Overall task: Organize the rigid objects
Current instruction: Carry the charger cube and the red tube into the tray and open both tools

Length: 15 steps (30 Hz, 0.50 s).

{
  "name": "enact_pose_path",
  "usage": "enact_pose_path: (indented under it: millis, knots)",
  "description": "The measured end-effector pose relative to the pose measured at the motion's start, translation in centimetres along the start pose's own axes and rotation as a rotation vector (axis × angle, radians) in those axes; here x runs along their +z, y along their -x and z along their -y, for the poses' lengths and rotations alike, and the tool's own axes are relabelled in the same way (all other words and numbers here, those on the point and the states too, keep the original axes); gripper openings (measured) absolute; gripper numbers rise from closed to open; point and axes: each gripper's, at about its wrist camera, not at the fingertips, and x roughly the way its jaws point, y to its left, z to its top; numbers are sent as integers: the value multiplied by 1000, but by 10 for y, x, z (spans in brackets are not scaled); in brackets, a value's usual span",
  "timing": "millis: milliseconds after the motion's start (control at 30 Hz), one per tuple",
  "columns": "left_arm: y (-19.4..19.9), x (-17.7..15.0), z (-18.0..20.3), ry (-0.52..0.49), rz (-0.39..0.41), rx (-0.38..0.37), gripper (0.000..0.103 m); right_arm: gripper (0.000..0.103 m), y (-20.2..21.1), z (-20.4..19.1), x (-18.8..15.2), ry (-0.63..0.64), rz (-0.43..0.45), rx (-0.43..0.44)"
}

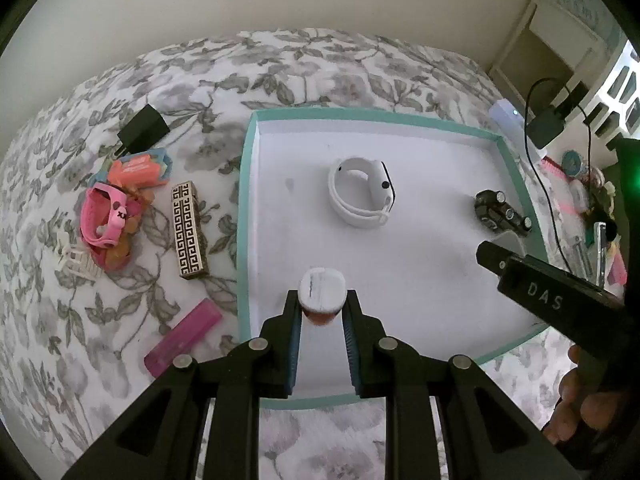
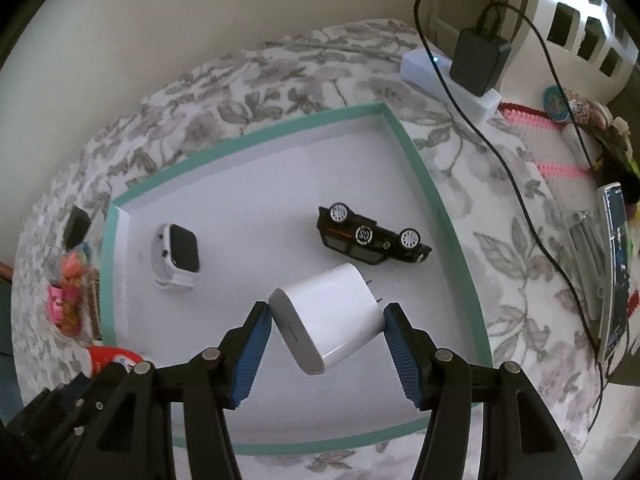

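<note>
Task approx. halfway: watch [image 2: 176,254] and toy car [image 2: 372,240] already lie in tray [image 2: 256,128]. Left gripper [image 1: 322,304] clenched on a small bottle [image 1: 322,294] over tray's near edge. Right gripper [image 2: 324,320] grasping white charger [image 2: 326,316] above tray, near the car. Pink case [image 1: 182,336], patterned box [image 1: 189,230], black plug [image 1: 144,130] etc. are left on bed beside tray's left edge.

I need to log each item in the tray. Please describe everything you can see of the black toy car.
The black toy car looks like glossy plastic or metal, with dark windows and a thin red stripe along its side. It lies overturned, its white-hubbed wheels up, and a round white emblem shows on it. It rests on the white floor of the teal-rimmed tray, near the tray's right wall. Nothing else touches it; the white charger in the right gripper is close but apart.
</note>
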Motion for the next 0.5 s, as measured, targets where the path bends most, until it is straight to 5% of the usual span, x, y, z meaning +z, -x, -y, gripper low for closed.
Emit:
enact_pose_path:
  millis: [500]
  knots:
    - [-38, -9, 6, -8, -120, 27, 21, 61, -17, -21, -11, 132, -34, -108]
